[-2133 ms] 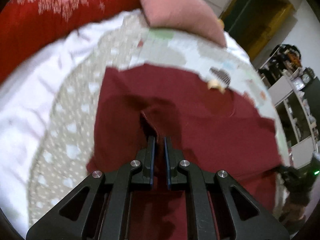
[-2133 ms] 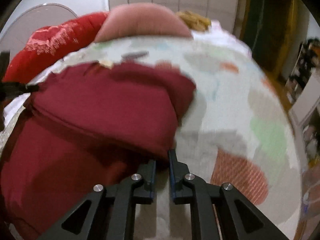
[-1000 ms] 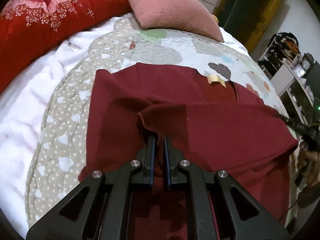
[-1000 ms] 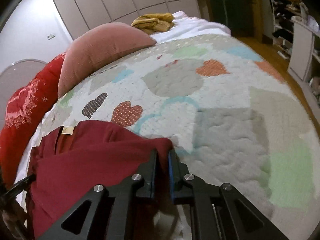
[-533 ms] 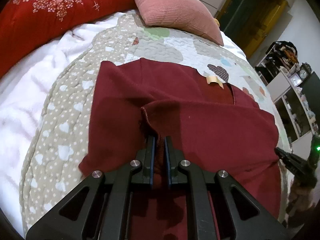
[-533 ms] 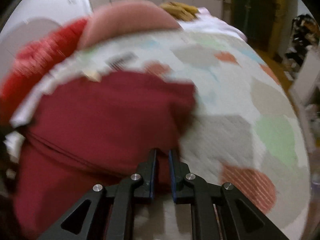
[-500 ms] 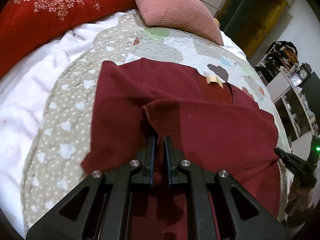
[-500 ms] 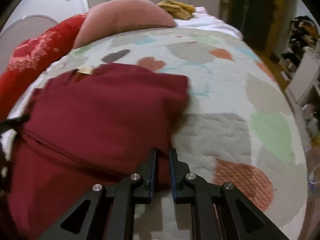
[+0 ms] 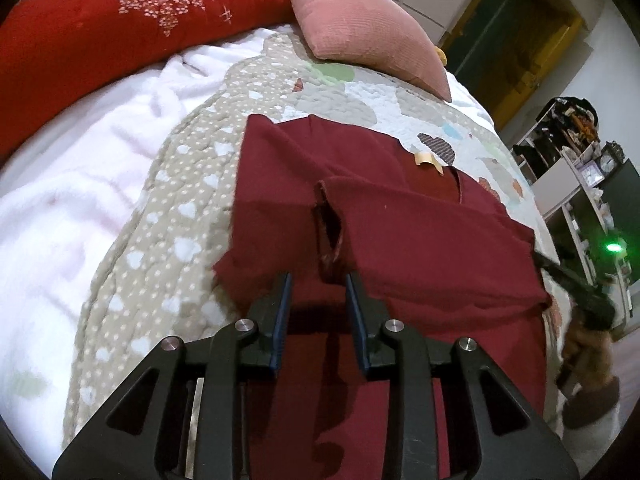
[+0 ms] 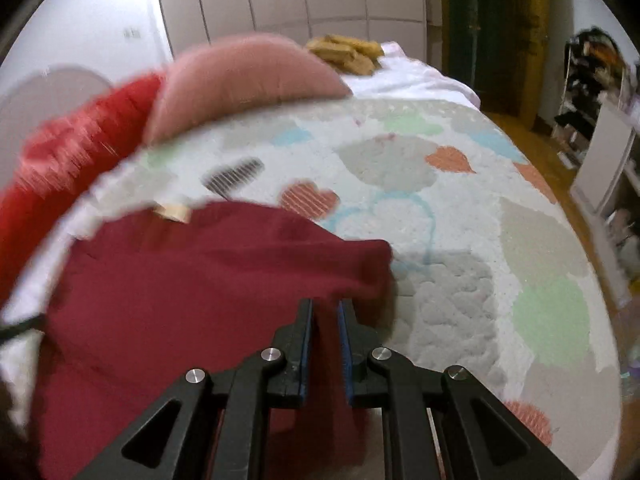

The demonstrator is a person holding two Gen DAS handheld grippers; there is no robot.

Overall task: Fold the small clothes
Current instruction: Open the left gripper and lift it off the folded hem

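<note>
Left claw (image 9: 316, 280) stood open just behind the folded hem of the soft, limp maroon shirt (image 9: 420, 240) on the quilt (image 9: 168, 220), while the right claw (image 10: 325, 308), blurred, seemed nearly closed on its corner, the best hold.

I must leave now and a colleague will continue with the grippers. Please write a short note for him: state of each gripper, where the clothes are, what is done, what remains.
Left gripper: jaws open, just off the folded edge of the maroon shirt; it holds nothing.
Right gripper: jaws nearly shut on the shirt's other folded corner; the view is blurred.
The shirt lies on the patchwork quilt, collar label toward the pink pillow.
Done: the lower part is folded up over the body.
Left: release the right side, smooth the fold, then probably fold the sides in.
</note>
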